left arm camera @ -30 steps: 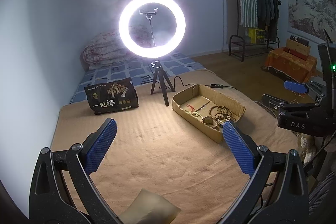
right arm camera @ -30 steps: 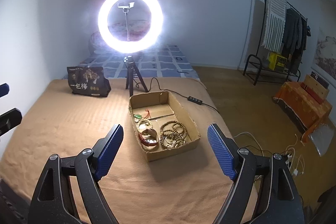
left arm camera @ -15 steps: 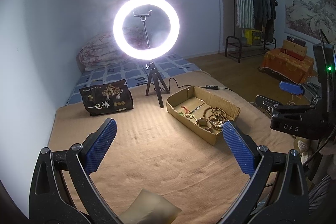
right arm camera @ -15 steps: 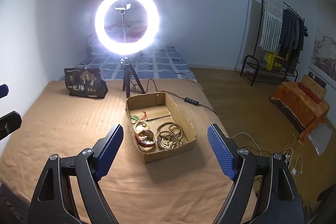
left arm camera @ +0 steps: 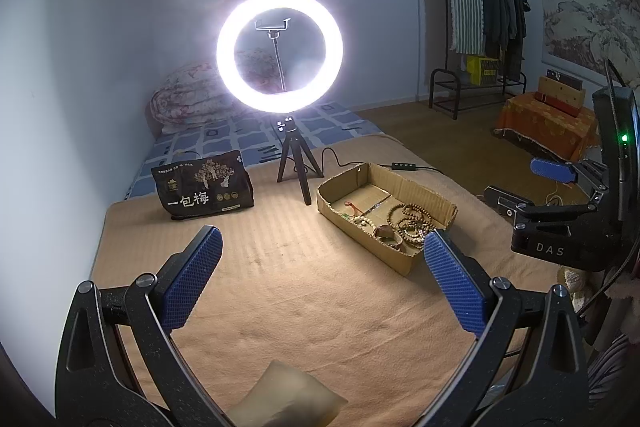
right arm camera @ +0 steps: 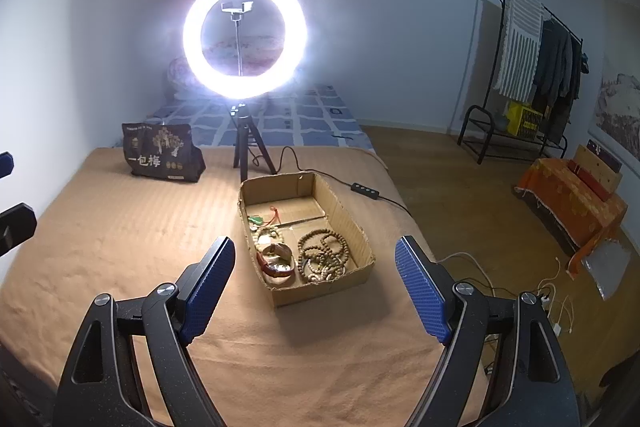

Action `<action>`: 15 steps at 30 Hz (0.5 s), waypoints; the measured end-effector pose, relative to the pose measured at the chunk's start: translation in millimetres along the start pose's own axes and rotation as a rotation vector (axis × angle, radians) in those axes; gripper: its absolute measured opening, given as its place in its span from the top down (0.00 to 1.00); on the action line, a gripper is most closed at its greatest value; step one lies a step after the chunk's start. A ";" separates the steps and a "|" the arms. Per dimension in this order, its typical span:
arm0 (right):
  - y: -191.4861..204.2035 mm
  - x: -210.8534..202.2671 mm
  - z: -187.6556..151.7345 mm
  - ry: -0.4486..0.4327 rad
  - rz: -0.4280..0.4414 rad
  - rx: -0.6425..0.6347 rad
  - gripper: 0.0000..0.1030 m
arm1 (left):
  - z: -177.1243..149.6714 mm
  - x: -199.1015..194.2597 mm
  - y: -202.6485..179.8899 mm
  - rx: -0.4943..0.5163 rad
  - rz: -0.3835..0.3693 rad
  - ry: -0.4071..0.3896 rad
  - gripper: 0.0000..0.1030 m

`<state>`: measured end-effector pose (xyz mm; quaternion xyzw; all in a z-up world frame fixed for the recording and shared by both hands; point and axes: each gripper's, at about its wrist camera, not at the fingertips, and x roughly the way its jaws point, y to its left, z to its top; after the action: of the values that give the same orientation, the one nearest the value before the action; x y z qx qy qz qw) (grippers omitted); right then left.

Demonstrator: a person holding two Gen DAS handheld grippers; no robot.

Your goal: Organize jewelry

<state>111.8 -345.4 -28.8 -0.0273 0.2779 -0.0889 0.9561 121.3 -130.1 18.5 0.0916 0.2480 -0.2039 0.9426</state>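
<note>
The cardboard box point(right arm camera: 306, 233) of beads lies just ahead of the right gripper point(right arm camera: 316, 287), long axis pointing away; the left gripper point(left arm camera: 320, 279) sits farther off. Both claws gape, empty.

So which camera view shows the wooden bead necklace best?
The right wrist view: the wooden bead necklace lies coiled, seen from above inside the cardboard box. The left wrist view shows it smaller and flatter.

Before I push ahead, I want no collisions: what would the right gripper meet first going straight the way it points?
Probably the shallow brown cardboard box holding beaded jewelry, directly ahead of the open right gripper; nothing shows in between, though depth is unclear.
</note>
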 end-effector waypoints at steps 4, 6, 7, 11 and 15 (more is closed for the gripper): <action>-1.2 -0.4 0.3 -0.002 0.000 0.003 0.20 | -0.6 0.1 0.0 -0.009 -0.010 0.006 0.00; -0.5 0.2 0.3 0.001 -0.001 0.002 0.20 | -0.9 0.8 -1.5 -0.014 -0.014 0.012 0.00; -0.7 -0.1 0.2 0.002 -0.001 0.001 0.20 | -1.3 1.2 -0.8 -0.017 -0.016 0.015 0.00; -0.5 0.1 -0.2 0.002 -0.001 -0.002 0.20 | -2.6 4.5 0.6 -0.034 -0.026 0.030 0.00; -0.5 0.8 -0.3 0.005 -0.001 -0.004 0.20 | -2.7 6.4 3.1 -0.037 -0.027 0.036 0.00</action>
<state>112.2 -346.0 -29.4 -0.0290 0.2804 -0.0890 0.9553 126.5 -128.7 13.2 0.0741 0.2697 -0.2105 0.9367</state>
